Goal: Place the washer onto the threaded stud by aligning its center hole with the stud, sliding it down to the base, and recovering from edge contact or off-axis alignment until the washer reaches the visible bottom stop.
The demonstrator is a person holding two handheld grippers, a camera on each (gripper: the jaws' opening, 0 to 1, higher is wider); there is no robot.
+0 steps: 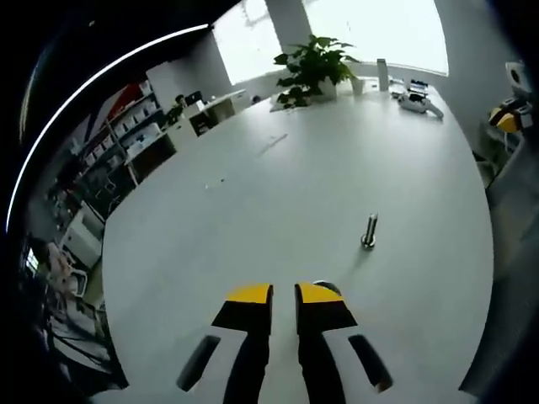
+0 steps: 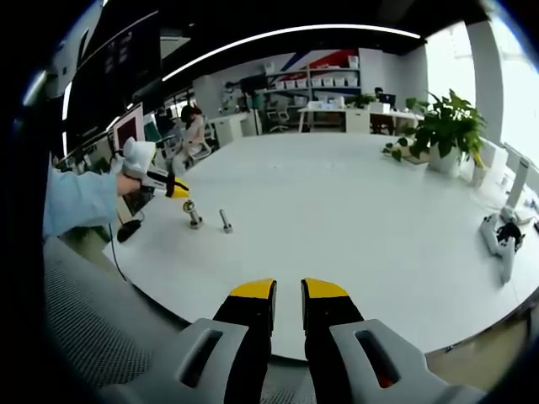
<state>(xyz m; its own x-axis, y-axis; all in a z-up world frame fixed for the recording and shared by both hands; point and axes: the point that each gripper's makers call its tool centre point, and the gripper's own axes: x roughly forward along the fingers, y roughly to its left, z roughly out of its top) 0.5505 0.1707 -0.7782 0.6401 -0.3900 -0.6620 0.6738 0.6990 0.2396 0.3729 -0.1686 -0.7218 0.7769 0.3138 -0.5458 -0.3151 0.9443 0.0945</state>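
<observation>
In the left gripper view I see my left gripper [image 1: 284,292] low over the white table [image 1: 337,168], its 2 yellow-tipped jaws nearly together with only a thin slit between them. A small grey rounded edge shows just past the right tip; it may be the washer [image 1: 327,286], but I cannot tell whether the jaws pinch it. The threaded stud [image 1: 369,231] stands on the table ahead and to the right, well apart from the tips. A potted plant [image 1: 313,66] sits at the far end.

In the right gripper view my right gripper [image 2: 287,291] is near the table's edge, jaws apart by a narrow gap with nothing between them. Far to the left I see the left gripper [image 2: 173,188], held by a hand [image 2: 135,160], with its yellow tip just above a small upright metal piece [image 2: 193,214]. A second stud [image 2: 226,220] stands just beside that one. A potted plant [image 2: 446,126] is at right.
</observation>
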